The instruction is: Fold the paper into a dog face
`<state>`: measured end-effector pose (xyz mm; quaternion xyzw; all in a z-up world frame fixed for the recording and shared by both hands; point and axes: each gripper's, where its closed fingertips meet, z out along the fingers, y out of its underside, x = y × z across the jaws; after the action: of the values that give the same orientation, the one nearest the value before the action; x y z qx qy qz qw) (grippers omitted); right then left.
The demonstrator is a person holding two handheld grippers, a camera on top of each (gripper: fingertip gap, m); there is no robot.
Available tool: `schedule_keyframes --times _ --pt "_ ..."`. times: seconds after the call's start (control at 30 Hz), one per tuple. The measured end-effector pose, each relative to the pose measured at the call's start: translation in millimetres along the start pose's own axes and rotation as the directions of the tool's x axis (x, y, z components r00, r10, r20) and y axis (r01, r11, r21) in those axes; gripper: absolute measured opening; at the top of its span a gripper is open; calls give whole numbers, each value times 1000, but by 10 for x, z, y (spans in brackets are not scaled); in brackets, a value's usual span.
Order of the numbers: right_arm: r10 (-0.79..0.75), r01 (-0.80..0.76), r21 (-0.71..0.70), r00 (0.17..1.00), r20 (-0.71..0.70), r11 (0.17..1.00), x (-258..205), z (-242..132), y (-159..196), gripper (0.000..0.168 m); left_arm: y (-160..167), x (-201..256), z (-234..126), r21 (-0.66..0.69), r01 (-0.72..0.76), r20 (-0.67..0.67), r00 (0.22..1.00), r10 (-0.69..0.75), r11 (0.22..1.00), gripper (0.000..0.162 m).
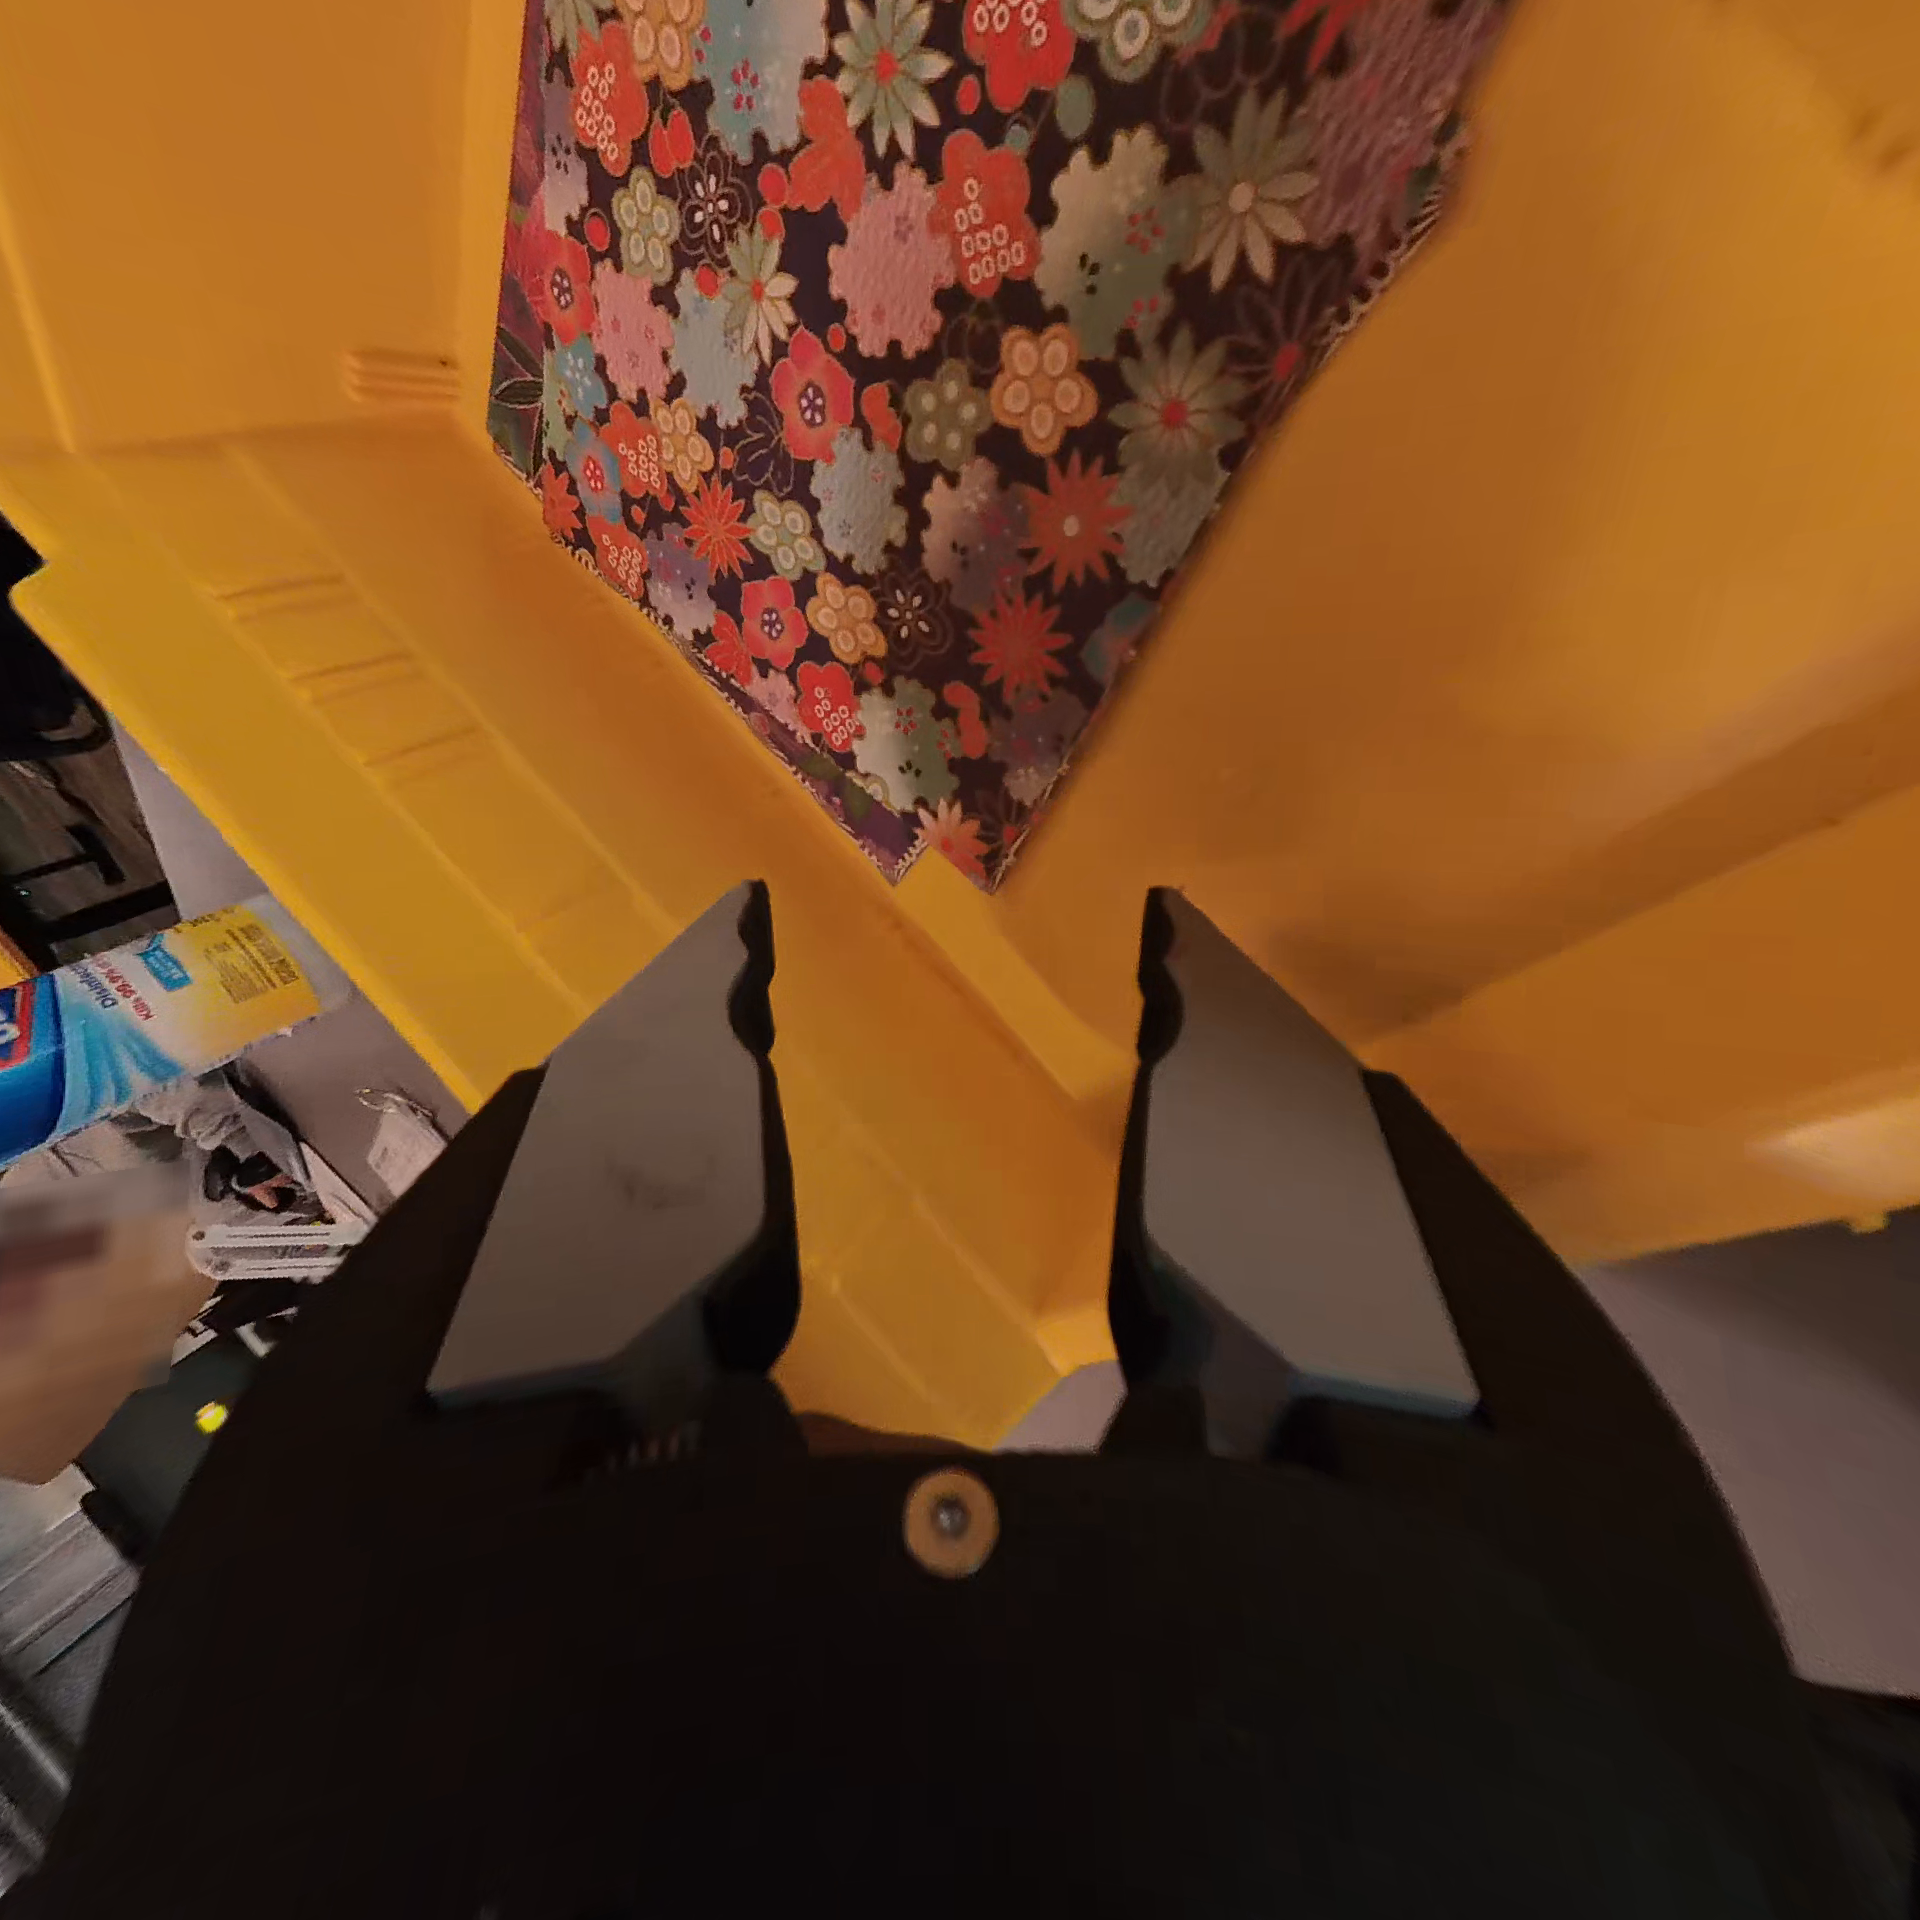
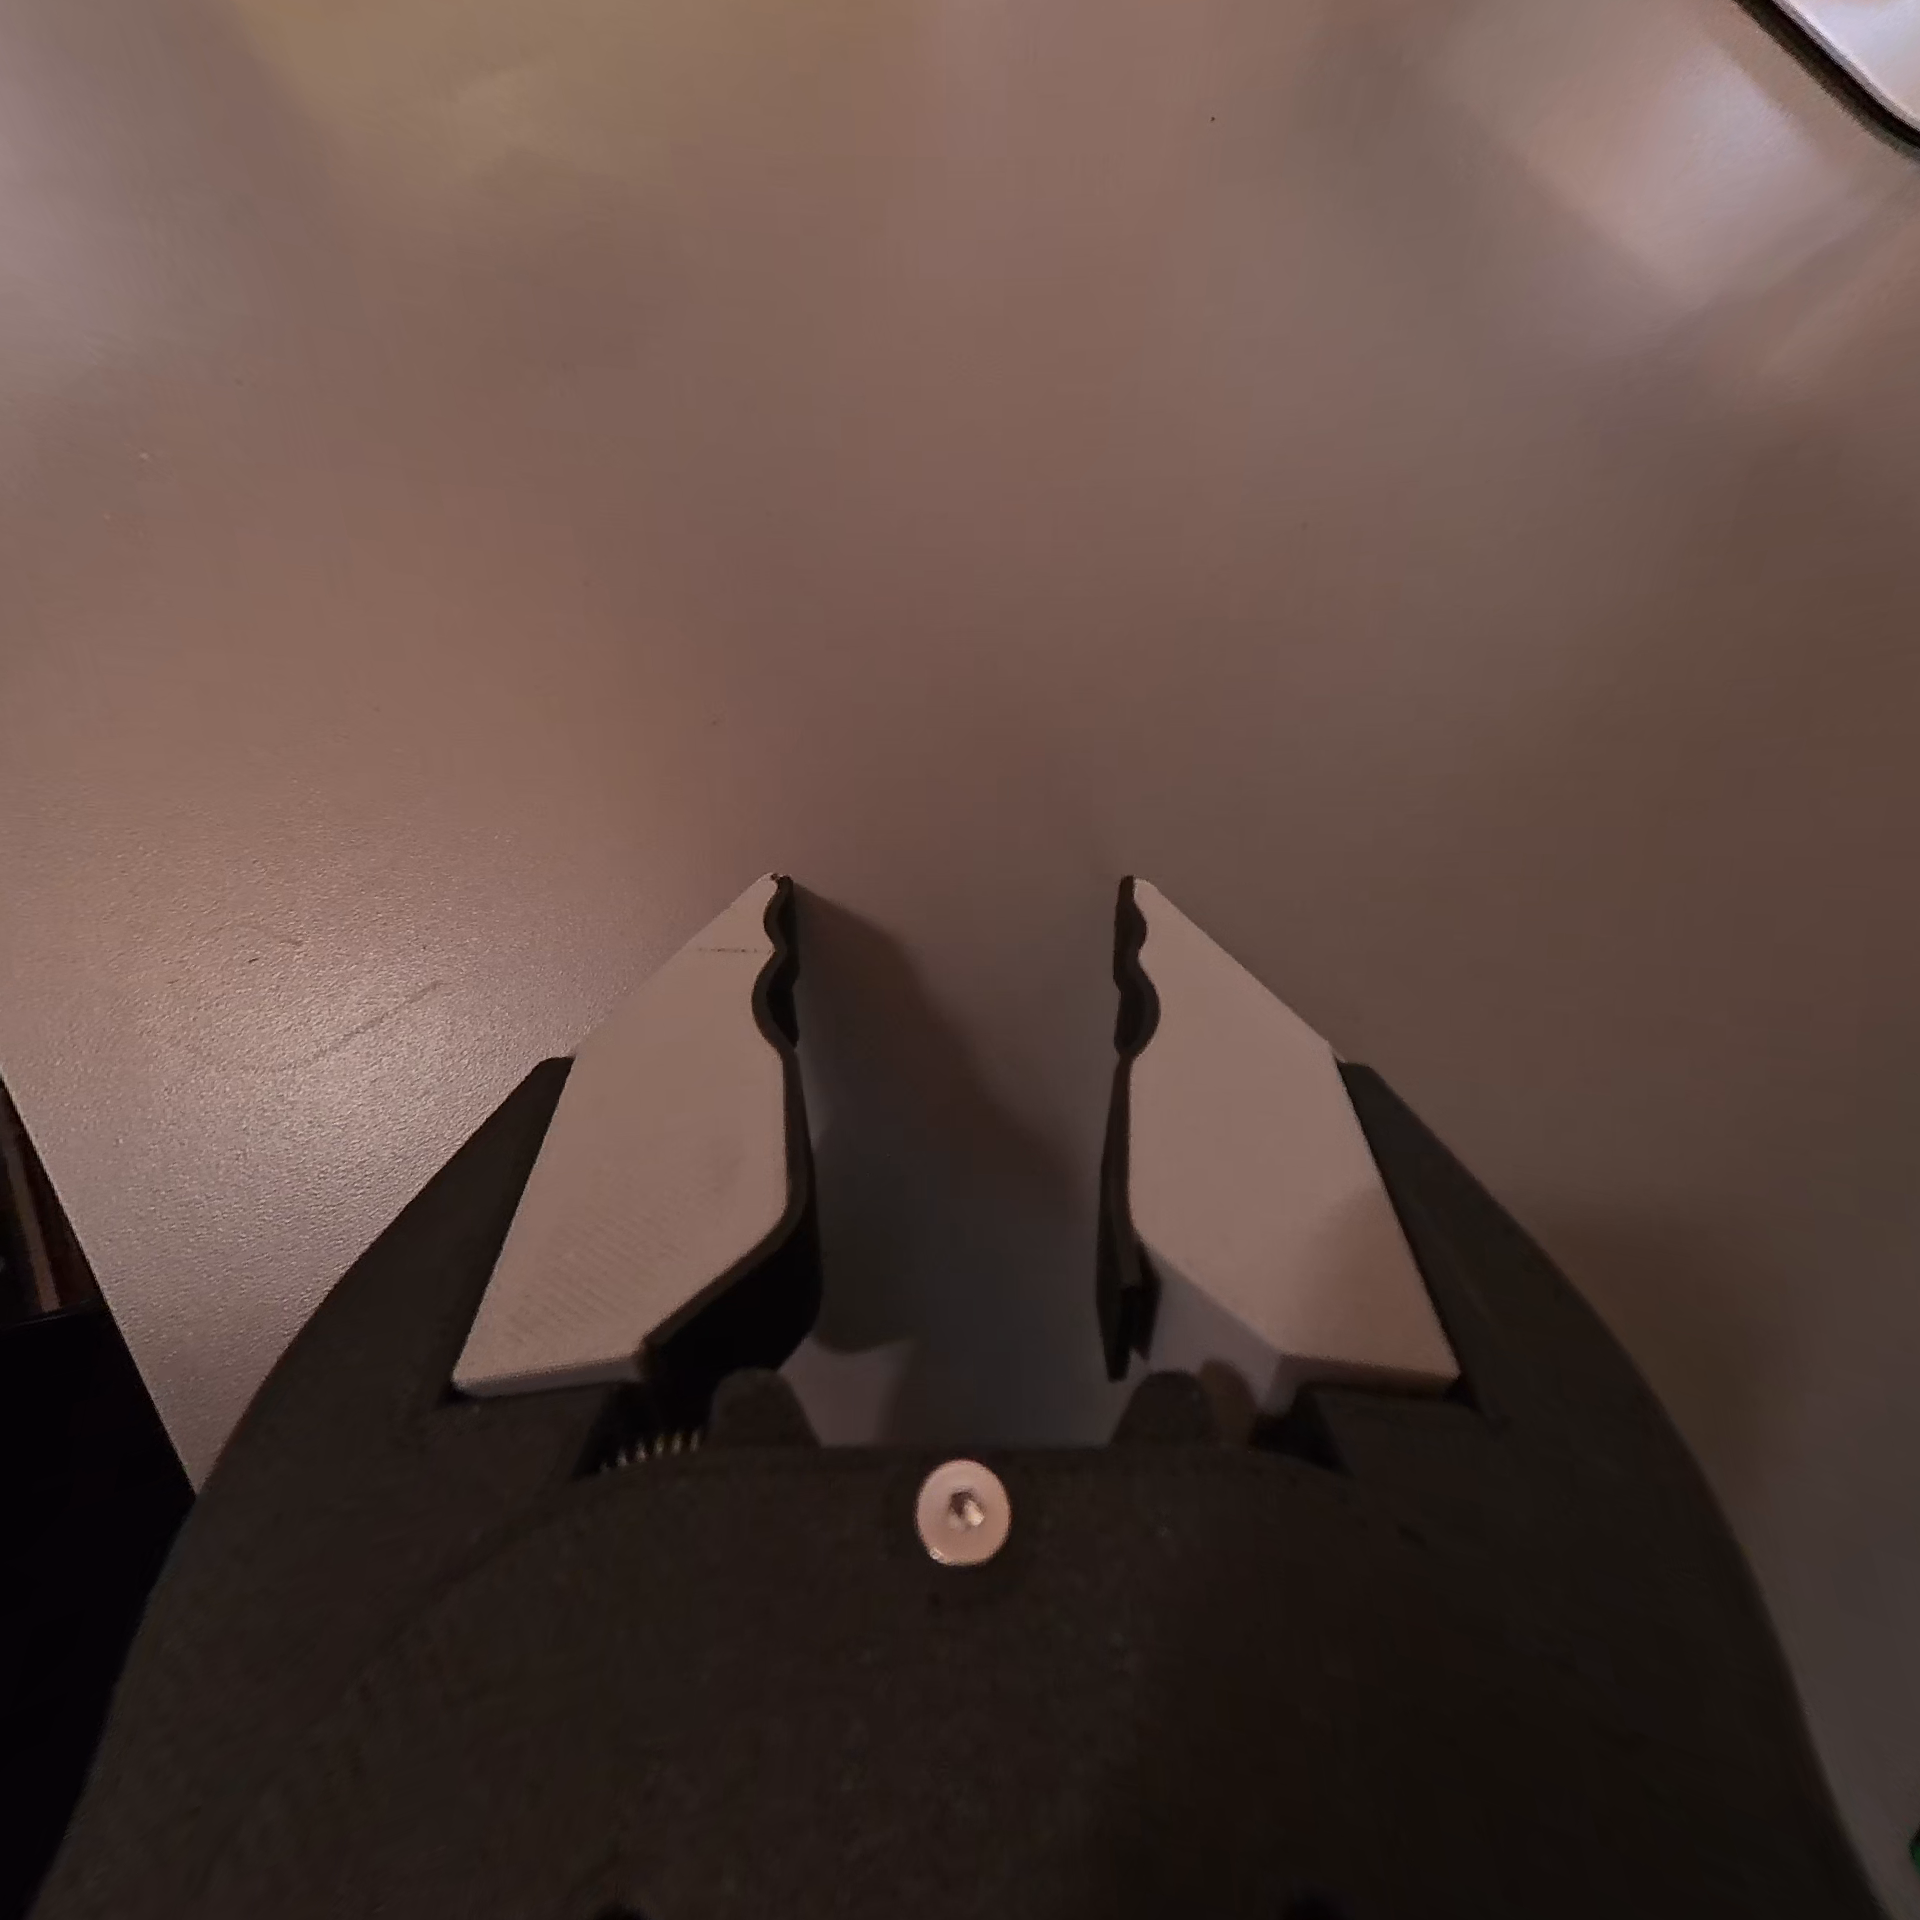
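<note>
Left wrist view: left tongs (image 1: pixel 956 899) spread wide and empty, hovering over the near corner of a yellow tray (image 1: pixel 1455 623). Floral paper (image 1: pixel 883 395) lying flat inside the tray, its near corner just ahead of the fingertips, not touched. Blue-and-yellow wipes container (image 1: pixel 145 1013) at far left.

Right wrist view: right tongs (image 2: pixel 954 883) spread wide, empty, above the bare grey bench (image 2: pixel 935 468).
</note>
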<state>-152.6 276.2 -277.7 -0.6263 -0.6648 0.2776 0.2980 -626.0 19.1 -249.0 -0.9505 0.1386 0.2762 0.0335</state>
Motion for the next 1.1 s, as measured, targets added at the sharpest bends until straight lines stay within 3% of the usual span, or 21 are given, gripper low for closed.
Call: schedule_keyframes --times 0.07,0.13,0.23,0.5,0.8,0.97,1.1 --pt "1 -1 0 1000 0 1000 0 0 0 58 24 19 106 -23 4 -11 1000 -5 1000 71" --pt "2 -2 -1 1000 1 1000 1 0 1 58 11 22 152 -24 -10 -24 1000 10 1000 61" --pt "7 -7 -2 1000 6 1000 0 1 3 58 -27 -122 193 -23 -9 36 999 10 1000 68" --pt "20 -20 -5 1000 17 1000 -1 6 7 57 -224 -400 335 41 -19 178 984 12 999 61" --pt "25 -25 -5 1000 15 1000 6 8 7 56 -365 -618 453 144 94 280 951 -132 985 54" --pt "26 -26 -5 1000 13 1000 11 9 7 56 -390 -717 471 152 151 296 936 -190 977 68" --pt "26 -26 -5 1000 13 1000 11 9 7 55 -503 -710 382 204 91 312 938 -153 975 85"
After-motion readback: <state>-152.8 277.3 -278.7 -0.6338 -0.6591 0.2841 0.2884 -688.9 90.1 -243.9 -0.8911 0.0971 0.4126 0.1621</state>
